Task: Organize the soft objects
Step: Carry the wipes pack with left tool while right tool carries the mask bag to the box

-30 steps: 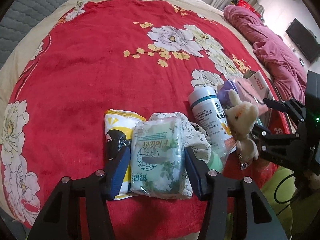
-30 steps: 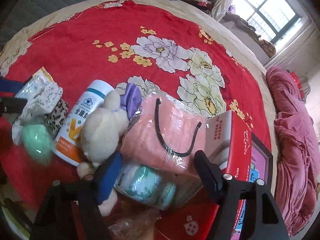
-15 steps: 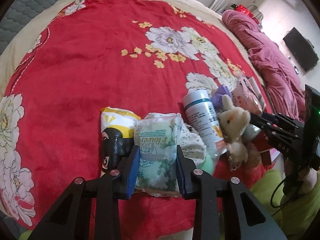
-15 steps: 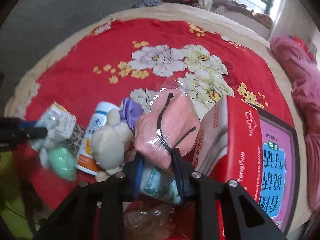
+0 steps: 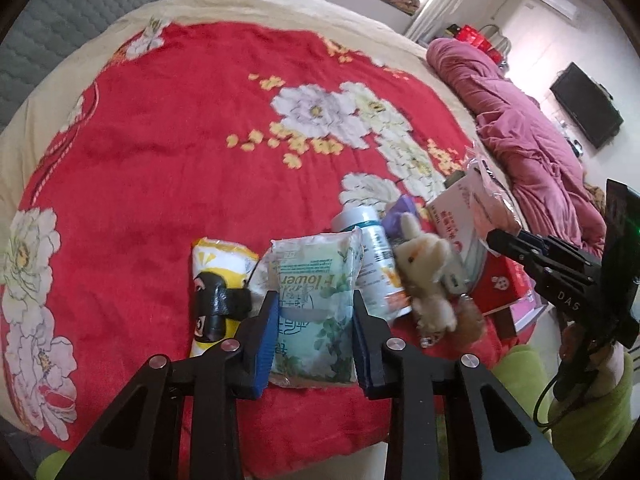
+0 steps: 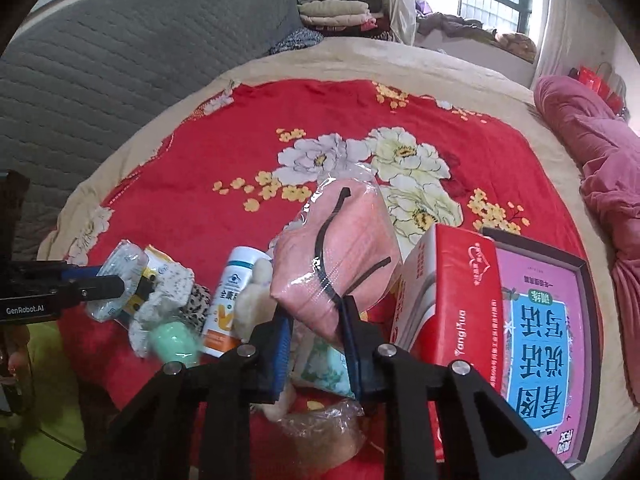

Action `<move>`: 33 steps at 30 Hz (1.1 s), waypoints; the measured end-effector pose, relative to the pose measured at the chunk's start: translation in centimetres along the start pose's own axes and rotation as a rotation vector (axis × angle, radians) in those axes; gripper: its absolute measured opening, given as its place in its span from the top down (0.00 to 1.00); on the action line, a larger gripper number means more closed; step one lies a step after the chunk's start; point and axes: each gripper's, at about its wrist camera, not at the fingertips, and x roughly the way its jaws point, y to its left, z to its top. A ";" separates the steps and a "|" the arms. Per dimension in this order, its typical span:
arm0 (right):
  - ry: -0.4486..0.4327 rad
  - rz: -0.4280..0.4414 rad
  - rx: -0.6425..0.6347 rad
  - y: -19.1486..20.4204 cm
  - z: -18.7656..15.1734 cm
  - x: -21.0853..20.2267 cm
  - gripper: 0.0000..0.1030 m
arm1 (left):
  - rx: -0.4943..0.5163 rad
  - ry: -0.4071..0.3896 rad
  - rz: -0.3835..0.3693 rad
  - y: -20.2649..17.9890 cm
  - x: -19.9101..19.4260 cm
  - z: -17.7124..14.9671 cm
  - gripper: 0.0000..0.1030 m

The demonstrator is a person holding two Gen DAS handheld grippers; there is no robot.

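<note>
Two soft packs in hand, one per gripper, both carried above the red floral blanket (image 5: 168, 152).

Item 1: green tissue pack (image 5: 314, 312), printed "Flower". Clamped between the blue pads of the left gripper (image 5: 314, 340), the pack bulging above the fingertips. Just to the gripper's left lies a yellow pouch (image 5: 218, 276); to its right stand a white bottle (image 5: 374, 268) and a cream plush rabbit (image 5: 426, 272), near the pack.

Item 2: pink cloth in clear wrap (image 6: 340, 256), with a black cord across its face. Pinched at its lower edge by the right gripper (image 6: 316, 336), jaws closed tight on it; the bulk stands up and ahead of the fingers. Directly under the gripper lies a second green pack (image 6: 324, 368); to its right a red carton (image 6: 452, 292) and a pink picture book (image 6: 540, 336), the carton close beside the cloth.

Handling note, judged: both items are slippery film over compressible filling. Hold the squeeze steady and lift straight clear of the neighbours before travelling. Keep the pink bundle from swinging into the carton. Item 2 is the less secure hold, gripped at the edge only; move it slowly and set it down low.
</note>
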 end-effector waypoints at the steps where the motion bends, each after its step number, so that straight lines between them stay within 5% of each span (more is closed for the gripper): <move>1: -0.009 0.003 0.003 0.0 0.0 -0.5 0.76 | 0.011 -0.010 -0.001 -0.5 -0.5 0.1 0.67; 16: -0.117 -0.050 0.073 -3.2 -1.3 -8.5 0.76 | 0.157 -0.073 -0.043 -9.0 -3.7 1.0 0.67; 33: -0.171 -0.184 0.266 -12.8 -6.9 -15.7 0.76 | 0.347 -0.047 -0.168 -23.1 -2.6 1.3 0.67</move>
